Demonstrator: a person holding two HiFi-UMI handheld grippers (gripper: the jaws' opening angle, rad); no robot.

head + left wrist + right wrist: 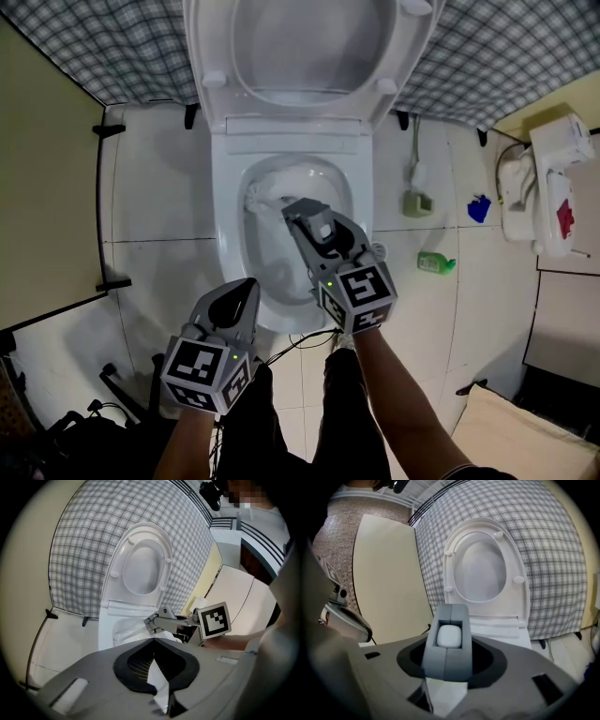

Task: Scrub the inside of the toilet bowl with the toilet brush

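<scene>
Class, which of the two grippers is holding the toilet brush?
The right gripper: its jaws clamp the white handle of the toilet brush over the toilet bowl. The left gripper, jaws together, holds nothing.

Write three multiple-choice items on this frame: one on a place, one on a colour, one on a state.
1. Where is the head of the toilet brush?
A. inside the toilet bowl
B. lying on the floor
C. hanging on the wall

2. What colour is the bottle lying beside the bowl?
A. red
B. green
C. black

3. How does the lid stand?
A. closed over the bowl
B. raised
C. taken off

Answers:
1 A: the brush, clamped in the right hand-held gripper, reaches down into the bowl.
2 B: the bottle is plainly green against the white tiles.
3 B: the lid stands upright behind the open bowl.
</scene>
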